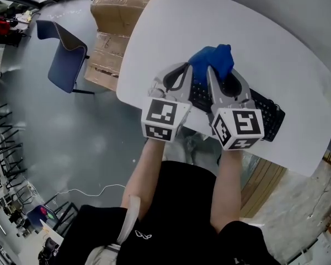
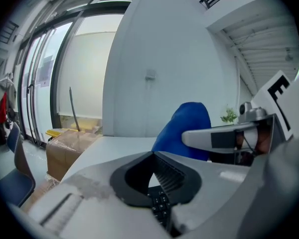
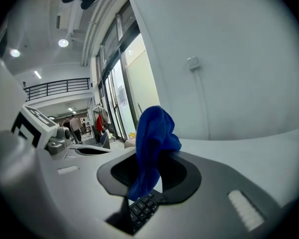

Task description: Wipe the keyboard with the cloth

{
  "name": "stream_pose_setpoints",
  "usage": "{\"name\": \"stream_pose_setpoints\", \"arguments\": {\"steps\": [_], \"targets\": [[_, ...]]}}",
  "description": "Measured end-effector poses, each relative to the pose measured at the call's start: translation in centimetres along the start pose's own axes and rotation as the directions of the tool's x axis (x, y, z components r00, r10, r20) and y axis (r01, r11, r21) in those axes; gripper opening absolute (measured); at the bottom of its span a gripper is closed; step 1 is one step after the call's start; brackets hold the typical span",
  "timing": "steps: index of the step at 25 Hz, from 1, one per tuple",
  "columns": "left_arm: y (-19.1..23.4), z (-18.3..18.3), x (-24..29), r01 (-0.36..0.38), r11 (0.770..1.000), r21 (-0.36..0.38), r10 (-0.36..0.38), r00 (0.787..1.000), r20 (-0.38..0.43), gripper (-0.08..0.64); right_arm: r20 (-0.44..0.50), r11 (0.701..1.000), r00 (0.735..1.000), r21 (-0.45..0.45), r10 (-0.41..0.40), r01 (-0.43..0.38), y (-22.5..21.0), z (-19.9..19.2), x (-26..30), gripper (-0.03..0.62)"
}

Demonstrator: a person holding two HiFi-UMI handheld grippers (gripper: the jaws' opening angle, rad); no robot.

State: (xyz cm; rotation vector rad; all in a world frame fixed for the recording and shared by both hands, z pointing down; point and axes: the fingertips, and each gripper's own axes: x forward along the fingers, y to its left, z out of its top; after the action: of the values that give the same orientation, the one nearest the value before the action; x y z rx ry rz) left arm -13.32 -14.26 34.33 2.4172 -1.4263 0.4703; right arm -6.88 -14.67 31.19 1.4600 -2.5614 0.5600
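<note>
A black keyboard (image 1: 266,115) lies on the white table (image 1: 209,21) near its front edge, mostly covered by both grippers. My right gripper (image 1: 213,70) is shut on a blue cloth (image 1: 214,58), which stands up bunched above its jaws; in the right gripper view the cloth (image 3: 152,138) hangs between the jaws over the keys (image 3: 142,209). My left gripper (image 1: 188,67) sits close beside it, jaws together with nothing held. In the left gripper view the cloth (image 2: 184,128) shows just ahead to the right, and keys (image 2: 159,206) show below the jaws.
Cardboard boxes (image 1: 116,15) stand on the floor off the table's left end, with a blue chair (image 1: 66,59) further left. The table's front edge runs just under the gripper cubes. A window wall and bare white wall lie beyond the table.
</note>
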Motion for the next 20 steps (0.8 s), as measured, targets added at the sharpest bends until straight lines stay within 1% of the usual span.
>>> {"name": "stream_pose_setpoints", "arguments": {"steps": [4,8,12,20], "targets": [[1.7,-2.3,1.5,0.004,1.0,-0.014,-0.004,0.999,-0.049,-0.005,-0.051,0.999,0.999,0.032,-0.001,0.002,0.1,-2.9,2.5,0.092],[2.3,-3.8,2.2,0.006,1.0,-0.022,-0.009,0.994,-0.107,-0.003,-0.095,0.999,0.995,0.05,0.023,-0.018,0.8,-4.5,3.8,0.092],[2.7,-5.2,3.0,0.005,1.0,-0.029,-0.009,0.989,-0.148,-0.003,-0.134,0.998,0.991,0.057,0.015,-0.007,0.6,-6.3,4.6,0.092],[2.3,-8.4,4.4,0.025,1.0,-0.014,-0.027,0.965,-0.259,-0.004,-0.209,0.996,0.978,0.088,0.017,0.001,0.4,-10.1,5.4,0.092]]}}
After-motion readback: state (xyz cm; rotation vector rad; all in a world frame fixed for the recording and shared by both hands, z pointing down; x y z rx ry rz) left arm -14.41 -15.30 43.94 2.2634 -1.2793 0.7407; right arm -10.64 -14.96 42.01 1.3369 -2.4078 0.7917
